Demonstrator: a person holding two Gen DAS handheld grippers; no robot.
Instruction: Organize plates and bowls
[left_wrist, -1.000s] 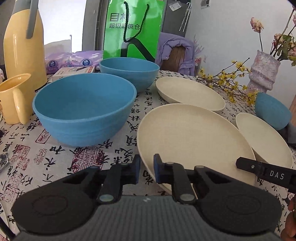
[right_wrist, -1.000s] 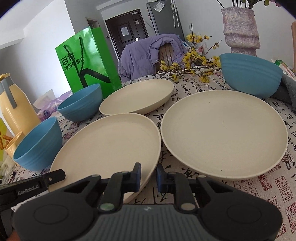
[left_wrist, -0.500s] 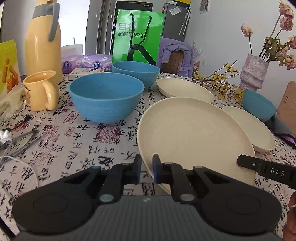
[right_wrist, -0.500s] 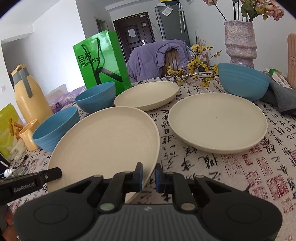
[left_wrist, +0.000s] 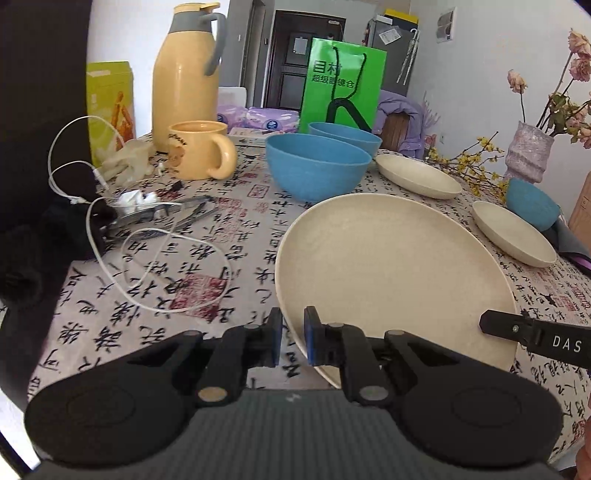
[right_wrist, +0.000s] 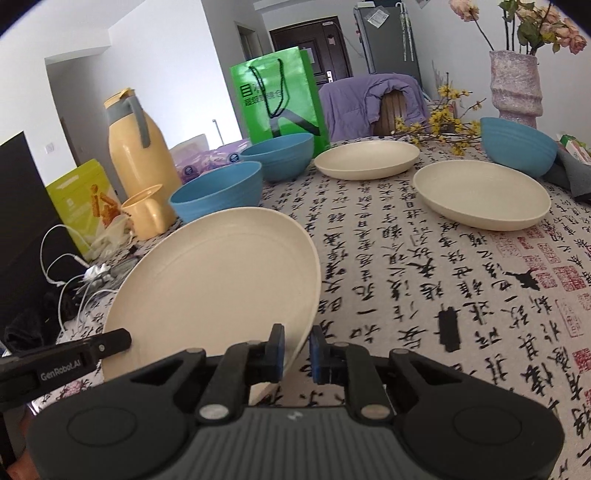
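The counter (left_wrist: 236, 236) has a cloth with black writing and red stamps on it. On the left side sit a tall yellow jug (left_wrist: 184, 74), a yellow mug (left_wrist: 201, 155), a yellow-green snack box (left_wrist: 109, 107) and a loose white cable (left_wrist: 155, 258). At the back stands a green paper bag (left_wrist: 343, 85), with a chair under a purple coat (right_wrist: 373, 99) behind it. A pale vase (right_wrist: 515, 86) with flowers stands at the far right, with yellow twigs beside it.

Two blue bowls (left_wrist: 317, 166) sit close together near the mug, one behind the other. A third blue bowl (right_wrist: 519, 146) sits by the vase. Two cream plates rest flat on the counter: the far plate (right_wrist: 367, 158) near the green bag and the side plate (right_wrist: 482, 199) near the third bowl.

The big plate (left_wrist: 388, 266) is held up off the counter, tilted, and it hides part of the cloth under it. The left claw (left_wrist: 292, 341) is nearly closed, pinching the plate's near left rim. The right claw (right_wrist: 296, 352) is nearly closed too, pinching the near right rim. Each claw's black arm pokes into the other camera's picture at the edge. The bottom edge of the big plate is hidden behind the claws.
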